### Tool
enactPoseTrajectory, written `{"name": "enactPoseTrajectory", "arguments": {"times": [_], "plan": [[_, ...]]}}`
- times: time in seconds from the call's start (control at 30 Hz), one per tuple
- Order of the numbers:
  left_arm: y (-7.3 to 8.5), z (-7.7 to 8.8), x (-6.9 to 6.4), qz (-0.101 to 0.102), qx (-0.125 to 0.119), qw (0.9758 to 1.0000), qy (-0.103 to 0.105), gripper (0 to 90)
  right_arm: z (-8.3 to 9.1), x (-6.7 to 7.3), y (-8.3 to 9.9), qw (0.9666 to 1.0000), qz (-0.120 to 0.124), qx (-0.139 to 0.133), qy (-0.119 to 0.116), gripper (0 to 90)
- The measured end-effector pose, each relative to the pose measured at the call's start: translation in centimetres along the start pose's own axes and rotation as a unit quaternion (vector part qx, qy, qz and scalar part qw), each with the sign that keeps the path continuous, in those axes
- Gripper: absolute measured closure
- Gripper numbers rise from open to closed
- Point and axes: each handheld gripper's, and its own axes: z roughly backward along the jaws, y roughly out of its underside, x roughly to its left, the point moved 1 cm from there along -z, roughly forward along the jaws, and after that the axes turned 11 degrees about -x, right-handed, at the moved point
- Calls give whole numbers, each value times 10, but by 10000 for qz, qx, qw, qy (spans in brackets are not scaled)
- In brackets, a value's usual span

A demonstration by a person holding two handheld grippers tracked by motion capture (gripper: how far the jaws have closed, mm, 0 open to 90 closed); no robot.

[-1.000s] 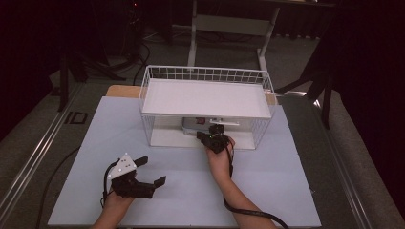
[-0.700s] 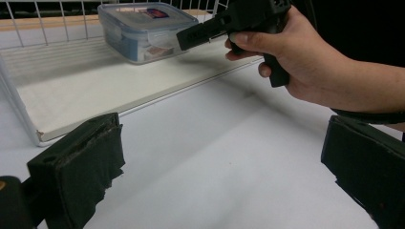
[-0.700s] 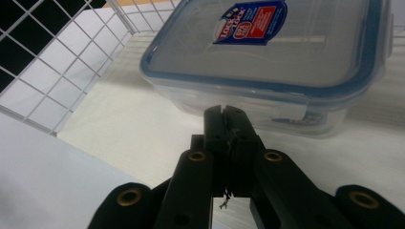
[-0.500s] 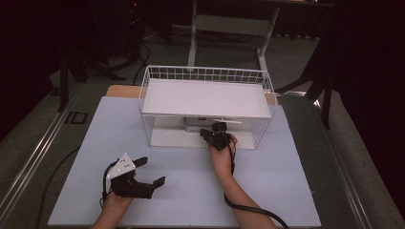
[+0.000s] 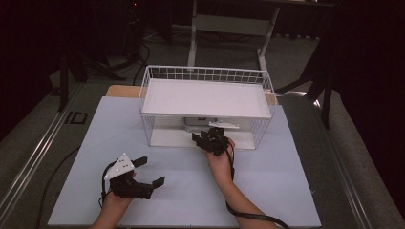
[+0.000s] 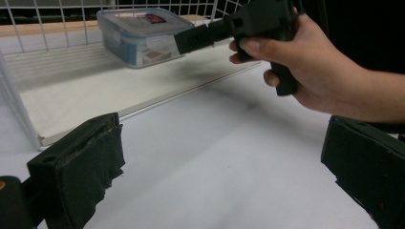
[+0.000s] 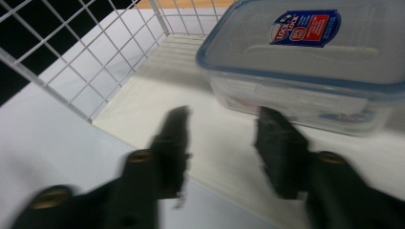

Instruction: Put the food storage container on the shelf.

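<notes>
R gripper [image 7: 222,143] jaws just opened, nothing between, aimed at plastic box [image 7: 305,71] at 1 o'clock for grabbing. L gripper [image 5: 145,171] spread, idle.

- Left gripper [image 5: 143,174]: jaws wide apart, nothing between them, held low and level.
- Right gripper [image 5: 208,137]: arm stretched forward, jaws just opening, nothing between them.

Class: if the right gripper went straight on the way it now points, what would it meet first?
Probably the clear plastic box on the rack's lower shelf; the right gripper, its jaws open, points at the box's near side.
</notes>
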Motion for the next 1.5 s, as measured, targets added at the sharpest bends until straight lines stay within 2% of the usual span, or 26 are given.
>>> {"name": "enactPoseTrajectory", "arguments": {"times": [0.03, 0.07, 0.1, 0.17, 0.33, 0.4, 0.43, 0.5, 0.53, 0.57, 0.8, 0.83, 1.13, 1.27, 1.3, 1.43, 1.5], "plan": [[0, 0, 0, 0, 0, 10000, 0, 15, 0, 0, 0, 10000, 0, 0, 0, 488], [-1, 0, 0, 4, -17, 10000, 14, 15, 7, 3, 3, 9999, -31, -97, 67, 406], [-3, 0, 0, -37, 37, 10000, 18, 15, 7, 3, 3, 9999, -31, -97, 67, 406], [-6, 1, -2, -63, 45, 9999, 73, 15, 17, 4, 5, 9999, 16, -114, -93, 289], [-14, 2, -6, -196, 43, 9997, 159, 15, 36, 9, 4, 9987, 76, -192, -470, 199], [-16, 2, -6, -201, 46, 9996, 192, 15, 40, 11, 4, 9984, 153, -207, -506, 185], [-19, 2, -7, -240, 21, 9994, 246, 15, 50, 15, 4, 9974, 305, -239, -609, 166], [-21, 2, -7, -208, -15, 9994, 278, 16, 52, 16, 4, 9973, 334, -234, -618, 167], [-23, 2, -8, -203, -69, 9992, 343, 16, 61, 18, 5, 9967, 306, -204, -731, 166], [-24, 2, -9, -210, -81, 9990, 387, 15, 63, 19, 6, 9966, 341, -194, -726, 167], [-23, 0, -9, -203, -12, 9986, 492, 15, 82, 24, 10, 9939, 490, -192, -965, 167], [-23, 1, -8, -195, 21, 9986, 489, 15, 89, 24, 12, 9929, 625, -185, -993, 166], [-22, 6, -3, -127, 49, 9985, 538, 15, 114, 27, 21, 9883, 966, -136, -1168, 167], [-21, 10, -2, -127, 76, 9984, 540, 15, 124, 24, 22, 9874, 981, -157, -1229, 167], [-19, 13, -3, -143, 99, 9986, 501, 15, 132, 21, 24, 9872, 931, -174, -1287, 169], [-12, 19, -2, -63, 140, 9986, 497, 15, 142, 10, 29, 9886, 906, -150, -1195, 170], [-9, 24, -1, -94, 186, 9987, 463, 15, 147, 5, 32, 9892, 894, -154, -1147, 170]]}}
